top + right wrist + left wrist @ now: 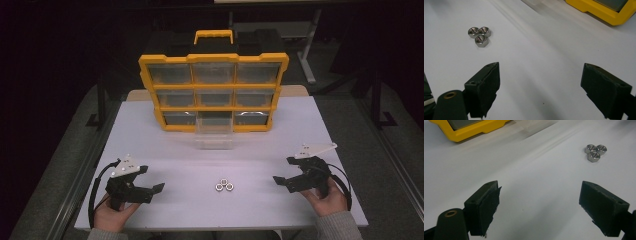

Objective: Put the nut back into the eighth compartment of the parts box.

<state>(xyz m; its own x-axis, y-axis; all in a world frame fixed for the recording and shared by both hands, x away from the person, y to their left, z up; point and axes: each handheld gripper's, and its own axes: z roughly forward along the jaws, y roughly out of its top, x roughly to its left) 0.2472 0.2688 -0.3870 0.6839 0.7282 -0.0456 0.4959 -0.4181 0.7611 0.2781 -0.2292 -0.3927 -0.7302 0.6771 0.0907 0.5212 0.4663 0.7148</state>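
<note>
Three steel hex nuts (225, 185) lie touching each other near the front middle of the white table (165, 145); they also appear as the nuts (595, 152) in the left gripper view and the nuts (479, 36) in the right gripper view. My left gripper (151, 179) rests at the front left, open, nothing between its jaws; the left gripper (539, 202) points toward the table. At the front right my right gripper (284, 171) stands open and empty, the right gripper (540, 83) with the nuts ahead to its left.
A yellow parts organizer (213, 91) with clear drawers stands upright at the back of the table. One clear drawer (214, 134) is pulled out from the bottom middle slot. A hand holds each gripper near the front edge.
</note>
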